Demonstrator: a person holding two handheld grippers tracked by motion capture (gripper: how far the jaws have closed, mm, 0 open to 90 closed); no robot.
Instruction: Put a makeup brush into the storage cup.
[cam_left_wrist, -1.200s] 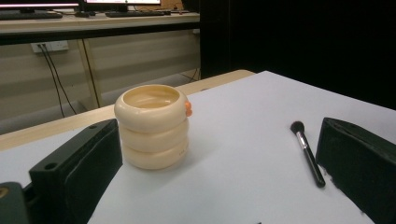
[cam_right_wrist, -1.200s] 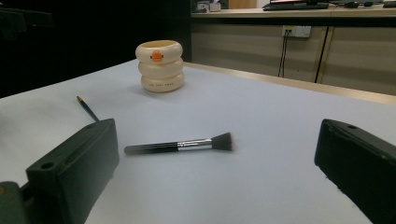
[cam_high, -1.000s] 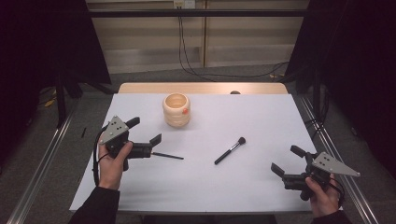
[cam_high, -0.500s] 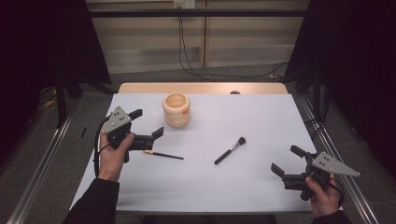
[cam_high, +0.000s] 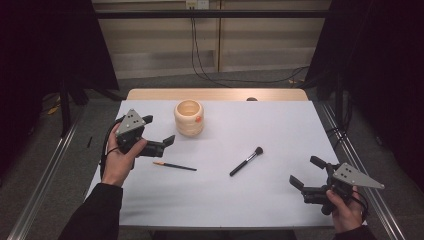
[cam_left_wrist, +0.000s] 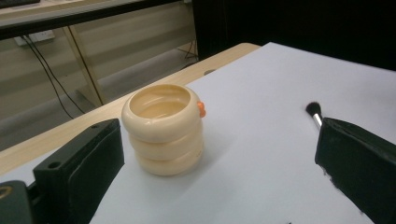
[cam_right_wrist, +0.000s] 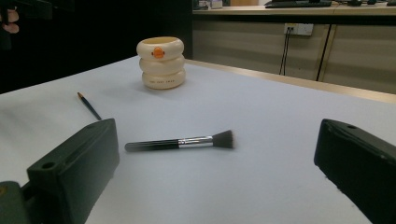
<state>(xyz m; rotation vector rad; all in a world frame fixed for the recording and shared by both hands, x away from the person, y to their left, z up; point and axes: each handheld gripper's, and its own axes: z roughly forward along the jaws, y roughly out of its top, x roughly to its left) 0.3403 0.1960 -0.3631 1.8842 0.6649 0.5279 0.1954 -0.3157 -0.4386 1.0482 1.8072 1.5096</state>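
A cream ringed pot (cam_high: 189, 118) (cam_left_wrist: 163, 127) (cam_right_wrist: 160, 62) with an orange mark stands upright at the back of the white table (cam_high: 280, 125). My left gripper (cam_high: 159, 131) is raised just left of it, open, jaws empty and aimed at the pot. A black make-up brush (cam_high: 246, 161) (cam_right_wrist: 181, 143) lies mid-table; its bristle tip (cam_left_wrist: 313, 109) peeks past my left jaw. A thin pencil-like brush (cam_high: 174, 166) (cam_right_wrist: 88, 106) lies below the left gripper. My right gripper (cam_high: 307, 173) hovers open and empty at the front right, pointing at the black brush.
A bare wooden strip (cam_high: 215, 94) runs along the table's far edge. Cables (cam_high: 200, 60) hang down the wall behind. Metal rails (cam_high: 40, 185) run along both sides of the table, and dark curtains flank them.
My left gripper has lifted and moved toward the back, closer to the pot, away from the thin brush. The right gripper has stayed put.
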